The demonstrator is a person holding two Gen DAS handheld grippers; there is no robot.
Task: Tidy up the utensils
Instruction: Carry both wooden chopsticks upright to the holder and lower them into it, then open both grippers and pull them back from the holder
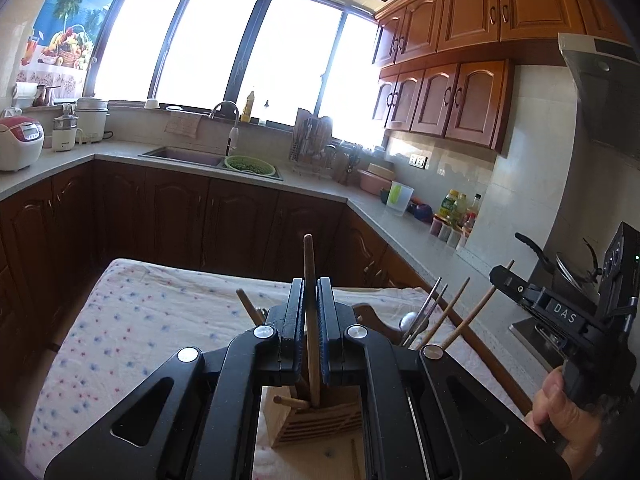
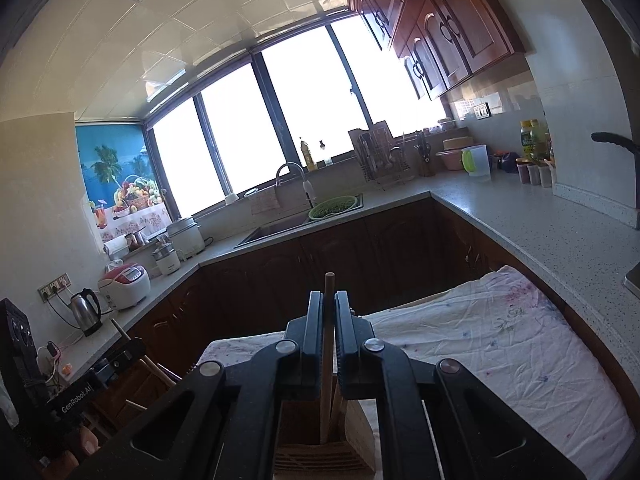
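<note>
Chopsticks already lean in the wooden holder (image 1: 316, 420) on the desk (image 1: 140, 320); left hand-held gripper (image 1: 311, 312) is clamped on a wooden utensil (image 1: 309, 280), right hand-held gripper (image 2: 329, 320) on a wooden stick (image 2: 329, 320) — both poised over the holder, judged mid-task, with one chopstick (image 1: 353, 458) lying loose beside it

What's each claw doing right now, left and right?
Left claw: closed on a wooden utensil handle.
Right claw: closed on a wooden stick.
</note>
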